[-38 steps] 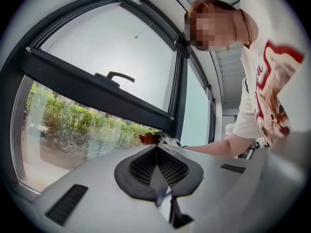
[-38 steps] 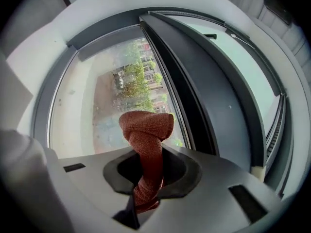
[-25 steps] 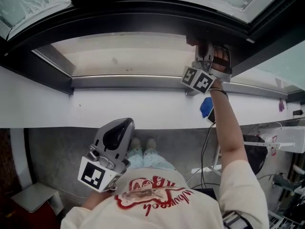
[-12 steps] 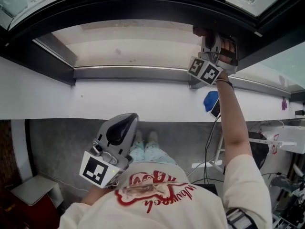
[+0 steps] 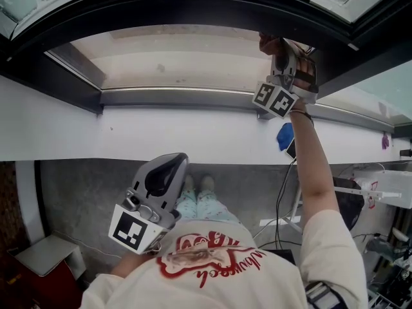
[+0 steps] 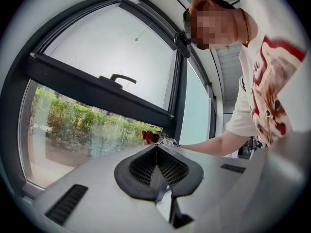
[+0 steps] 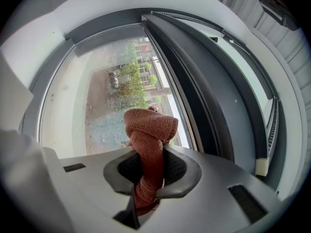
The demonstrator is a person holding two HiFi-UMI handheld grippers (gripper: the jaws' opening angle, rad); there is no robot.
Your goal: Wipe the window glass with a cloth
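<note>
Where the window glass (image 5: 174, 63) spreads ahead of the right hand-held gripper (image 5: 278, 49), its dark frame (image 5: 193, 11) runs just to that gripper's right. The right hand-held gripper is raised at the pane's right edge, its jaws clamped on a bunched reddish cloth (image 7: 148, 140). The cloth sticks out past the tips and seems to touch the glass, though contact is hard to confirm. Well below, the left hand-held gripper (image 5: 166, 172) hangs by the person's chest, jaws together on nothing.
</note>
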